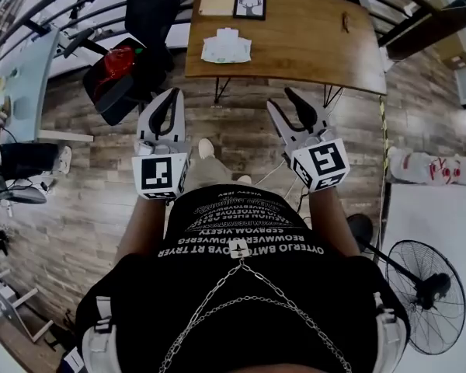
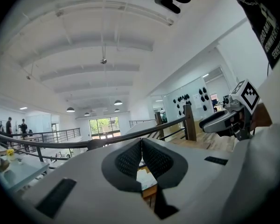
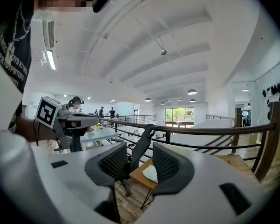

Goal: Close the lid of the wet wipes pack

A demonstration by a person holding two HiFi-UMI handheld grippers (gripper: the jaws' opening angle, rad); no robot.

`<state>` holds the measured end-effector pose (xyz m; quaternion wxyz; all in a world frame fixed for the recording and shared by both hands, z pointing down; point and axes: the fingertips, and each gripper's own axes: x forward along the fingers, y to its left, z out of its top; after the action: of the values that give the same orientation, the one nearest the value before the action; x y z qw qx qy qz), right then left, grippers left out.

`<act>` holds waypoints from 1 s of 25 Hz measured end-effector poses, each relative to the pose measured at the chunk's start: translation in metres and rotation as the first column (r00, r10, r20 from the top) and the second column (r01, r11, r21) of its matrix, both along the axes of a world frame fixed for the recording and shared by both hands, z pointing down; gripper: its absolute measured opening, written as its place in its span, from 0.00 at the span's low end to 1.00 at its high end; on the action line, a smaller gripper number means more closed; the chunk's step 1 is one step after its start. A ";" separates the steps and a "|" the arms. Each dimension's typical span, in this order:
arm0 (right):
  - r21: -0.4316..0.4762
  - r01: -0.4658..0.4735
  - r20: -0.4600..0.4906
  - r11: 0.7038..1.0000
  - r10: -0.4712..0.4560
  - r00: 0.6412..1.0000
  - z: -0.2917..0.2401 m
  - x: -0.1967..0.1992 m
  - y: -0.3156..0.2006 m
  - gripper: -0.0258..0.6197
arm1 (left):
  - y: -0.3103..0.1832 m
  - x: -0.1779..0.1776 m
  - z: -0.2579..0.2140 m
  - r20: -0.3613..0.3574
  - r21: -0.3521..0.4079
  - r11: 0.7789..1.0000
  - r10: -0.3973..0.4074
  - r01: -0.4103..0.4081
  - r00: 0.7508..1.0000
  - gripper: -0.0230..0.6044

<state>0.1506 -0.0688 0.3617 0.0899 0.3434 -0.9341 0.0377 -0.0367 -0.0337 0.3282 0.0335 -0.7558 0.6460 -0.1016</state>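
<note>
**Grippers held at the chest, wipes pack out of reach on the table**

Seen from the head view, a person stands on a wood-plank floor with both grippers raised in front of the torso. The wipes pack (image 1: 226, 47) lies well ahead of them, near the front edge of a wooden table (image 1: 311, 41). It is too small there to tell how its lid sits. A framed picture (image 1: 249, 5) stands behind the pack and a black chair (image 1: 151, 10) is at the table's left.

The left gripper (image 1: 173, 93) is clenched on nothing: its own view shows the two ribbed pads (image 2: 154, 158) meeting at their tips, with only a sliver of table and white pack visible below them. The right gripper (image 1: 289, 93) is released. Its view shows the pads (image 3: 113, 163) standing apart, with the chair and the pack on the table's corner far off in the gap.

Only the gripper views take in the railing, the white ceiling and the people at distant desks. Only the head view shows a floor fan (image 1: 427, 294) at the person's right.
</note>
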 end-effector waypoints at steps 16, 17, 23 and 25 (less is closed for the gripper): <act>-0.036 -0.045 -0.018 0.998 0.045 0.999 0.008 -0.037 -0.069 0.30 | -0.092 -0.023 0.003 -0.007 -0.005 0.995 0.104 -0.104 0.995 0.08; -0.037 -0.050 -0.017 0.998 0.050 0.999 0.008 -0.039 -0.076 0.30 | -0.100 -0.025 0.000 -0.006 0.001 0.994 0.110 -0.110 0.994 0.08; -0.036 -0.063 -0.019 0.997 0.062 0.998 0.004 -0.060 -0.110 0.30 | -0.139 -0.041 -0.007 0.003 0.008 0.990 0.138 -0.138 0.990 0.08; -0.041 -0.064 -0.023 0.997 0.064 0.998 0.004 -0.068 -0.120 0.30 | -0.149 -0.049 -0.005 0.002 0.002 0.990 0.142 -0.142 0.990 0.08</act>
<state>0.0824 -0.1884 0.3658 0.1059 0.3715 -0.9206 0.0566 -0.0856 -0.1825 0.3228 0.0418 -0.7998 0.5905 -0.0991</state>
